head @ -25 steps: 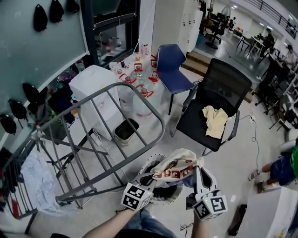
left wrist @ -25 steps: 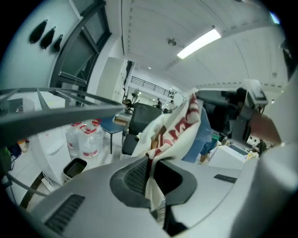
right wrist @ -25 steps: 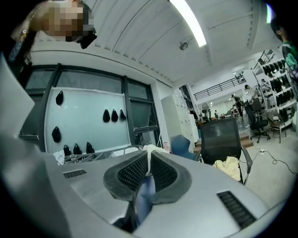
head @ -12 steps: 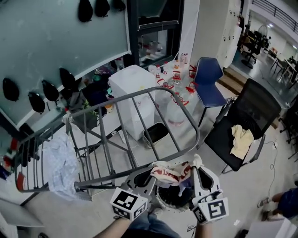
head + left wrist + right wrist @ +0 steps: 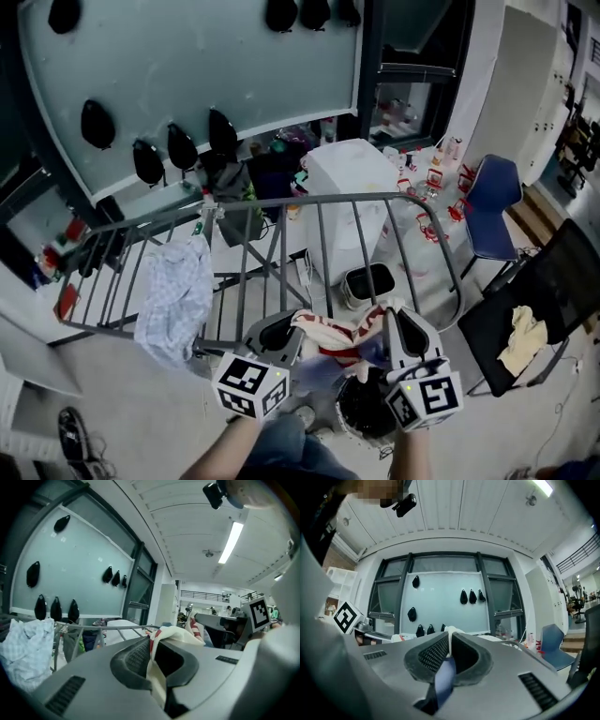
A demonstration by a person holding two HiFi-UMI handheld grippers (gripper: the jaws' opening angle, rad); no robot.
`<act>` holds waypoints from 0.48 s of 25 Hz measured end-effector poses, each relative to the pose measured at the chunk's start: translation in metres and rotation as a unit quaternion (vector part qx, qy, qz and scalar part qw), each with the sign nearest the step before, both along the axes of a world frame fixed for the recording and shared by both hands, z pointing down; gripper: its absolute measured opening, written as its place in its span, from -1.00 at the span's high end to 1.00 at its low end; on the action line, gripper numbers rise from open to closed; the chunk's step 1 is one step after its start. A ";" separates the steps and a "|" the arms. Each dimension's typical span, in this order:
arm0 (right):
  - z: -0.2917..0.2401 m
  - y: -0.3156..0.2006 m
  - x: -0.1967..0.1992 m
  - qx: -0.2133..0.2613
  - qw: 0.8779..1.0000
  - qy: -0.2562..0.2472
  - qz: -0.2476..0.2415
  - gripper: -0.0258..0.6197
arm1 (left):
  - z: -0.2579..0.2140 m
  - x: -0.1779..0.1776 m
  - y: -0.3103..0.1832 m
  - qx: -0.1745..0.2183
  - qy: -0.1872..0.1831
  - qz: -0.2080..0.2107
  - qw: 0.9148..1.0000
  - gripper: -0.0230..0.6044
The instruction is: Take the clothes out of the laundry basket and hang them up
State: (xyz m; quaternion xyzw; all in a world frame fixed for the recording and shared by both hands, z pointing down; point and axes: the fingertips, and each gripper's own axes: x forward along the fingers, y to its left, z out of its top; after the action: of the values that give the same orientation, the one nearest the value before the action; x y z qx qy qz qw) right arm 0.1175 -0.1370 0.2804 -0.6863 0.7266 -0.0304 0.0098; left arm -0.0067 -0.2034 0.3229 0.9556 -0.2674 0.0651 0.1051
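Left tongs (image 5: 284, 330) and right tongs (image 5: 392, 326) both clench the striped garment (image 5: 334, 335) at lower centre, mid-hanging; next it likely needs draping over the drying rack (image 5: 375, 198).

Cream, red-striped garment (image 5: 339, 330) before the grey drying rack (image 5: 319, 201); pale checked garment (image 5: 174, 298) on its left; blue chair (image 5: 491, 211) right of it.

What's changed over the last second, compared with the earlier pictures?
The left gripper and right gripper swung the red-and-cream garment round toward the drying rack, up to its near rail. Unchanged: both stay clamped on it; the checked cloth hangs on the rack.
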 end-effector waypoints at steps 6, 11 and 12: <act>0.018 -0.057 -0.029 -0.028 0.998 0.012 -0.059 0.85 | 0.008 -0.029 -0.040 -0.024 -0.009 -0.055 0.998 0.84; 0.031 -0.103 -0.035 -0.045 0.996 0.020 -0.074 0.85 | 0.019 -0.036 -0.078 -0.035 -0.006 -0.073 0.997 0.84; 0.032 -0.113 -0.035 -0.049 0.996 0.021 -0.074 0.85 | 0.020 -0.036 -0.088 -0.037 -0.006 -0.075 0.996 0.84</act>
State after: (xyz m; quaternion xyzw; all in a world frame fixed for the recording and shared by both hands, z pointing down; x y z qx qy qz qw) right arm 0.0830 -0.2499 0.3120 -0.6305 0.7734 -0.0519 -0.0412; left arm -0.0423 -0.2915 0.3425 0.9278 -0.3366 0.0727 0.1434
